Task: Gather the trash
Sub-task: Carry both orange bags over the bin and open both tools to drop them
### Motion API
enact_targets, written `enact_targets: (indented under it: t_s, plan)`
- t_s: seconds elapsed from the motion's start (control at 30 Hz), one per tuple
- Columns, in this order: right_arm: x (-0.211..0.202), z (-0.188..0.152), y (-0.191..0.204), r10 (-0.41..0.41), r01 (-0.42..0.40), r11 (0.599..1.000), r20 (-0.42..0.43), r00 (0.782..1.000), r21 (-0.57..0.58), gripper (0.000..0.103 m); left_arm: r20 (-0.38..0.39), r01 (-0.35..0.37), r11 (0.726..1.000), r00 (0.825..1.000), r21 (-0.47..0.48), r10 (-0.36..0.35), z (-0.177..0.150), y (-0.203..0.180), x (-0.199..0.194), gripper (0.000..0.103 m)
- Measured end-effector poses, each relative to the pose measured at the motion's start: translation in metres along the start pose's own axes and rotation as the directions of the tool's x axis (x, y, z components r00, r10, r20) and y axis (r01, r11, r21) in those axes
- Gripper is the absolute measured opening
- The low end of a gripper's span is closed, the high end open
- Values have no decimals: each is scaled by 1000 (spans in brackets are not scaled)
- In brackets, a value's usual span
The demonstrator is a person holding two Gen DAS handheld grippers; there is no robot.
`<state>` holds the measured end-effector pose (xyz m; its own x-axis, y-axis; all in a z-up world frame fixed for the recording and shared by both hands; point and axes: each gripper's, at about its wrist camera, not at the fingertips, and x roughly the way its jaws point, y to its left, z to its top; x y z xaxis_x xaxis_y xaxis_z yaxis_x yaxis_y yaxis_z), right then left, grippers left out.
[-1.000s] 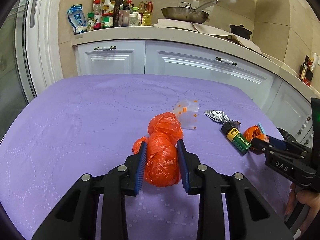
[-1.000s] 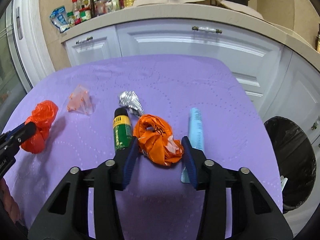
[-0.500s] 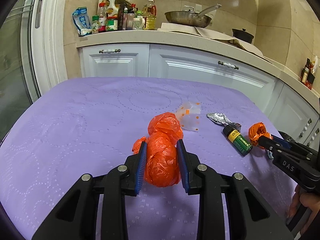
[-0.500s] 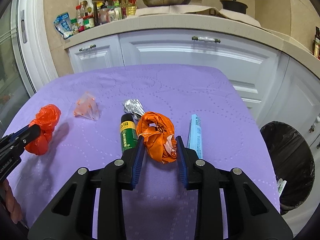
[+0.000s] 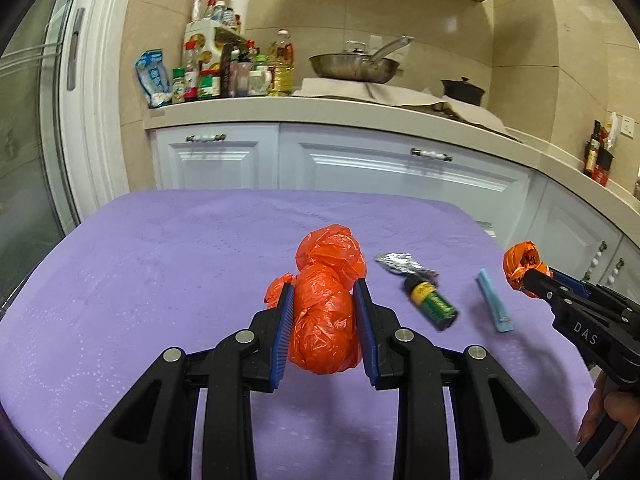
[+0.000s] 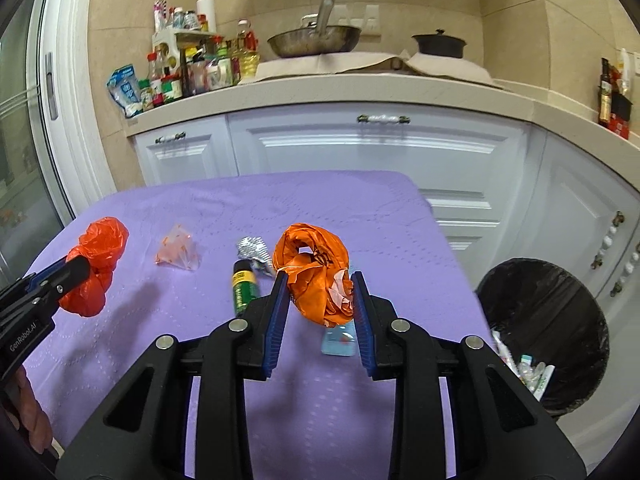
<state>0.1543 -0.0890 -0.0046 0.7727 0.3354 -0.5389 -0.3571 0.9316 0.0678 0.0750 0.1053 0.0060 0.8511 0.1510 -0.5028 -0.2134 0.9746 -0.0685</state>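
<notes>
- Left gripper [image 5: 323, 322]: jaws clamped on a red plastic bag [image 5: 326, 312], knotted into two lobes, blue pads pressing both its sides; the bag's far lobe sticks out past the fingertips, over the purple tablecloth [image 5: 160, 280].
- Right gripper [image 6: 320, 304]: jaws have just been closing and now pinch a crumpled orange wrapper [image 6: 314, 276] between the blue pads; the wrapper hangs clear of the cloth.
- Green bottle [image 6: 243, 286] with black cap: lying on the cloth, just left of the right gripper.
- Silver foil scrap [image 6: 254, 250]: on the cloth at the bottle's far end, touching or nearly touching the cap.
- Clear pouch [image 6: 178, 254] with orange dots: on the cloth, between the red bag and the foil.
- Light-blue packet [image 5: 494, 300]: flat on the cloth, right of the bottle; in the right wrist view it is partly hidden beneath the held wrapper.
- Black-lined bin [image 6: 544, 320]: on the floor beyond the cloth's right edge, some litter inside.
- White cabinets [image 6: 360, 152]: far side, under a cluttered counter.
</notes>
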Motion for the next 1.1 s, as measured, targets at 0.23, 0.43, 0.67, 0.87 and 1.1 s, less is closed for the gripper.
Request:
enact_targets:
  t_s: [0.23,0.43,0.67,0.87,1.1]
  plan:
    - [-25,-2,-31,-52,51,998,39,998,42,30,23,60,997,998,41,-61,5,-36,-7,31]
    - [-43,-6,-63,-101,95,992,66,993,87,30,46,133,986,989,99,-138,9,-81,-12,31]
    - [-65,-13,-111,-178,163,976,94,980,147,30,69,212,964,972,161,-225,12,-133,-16,31]
    - [-76,-17,-154,-248,226,954,101,963,196,30,77,255,945,958,203,-275,11,-174,-14,31]
    - [-80,-27,-198,-310,282,929,86,947,239,30,56,296,921,946,255,-319,4,-223,-4,31]
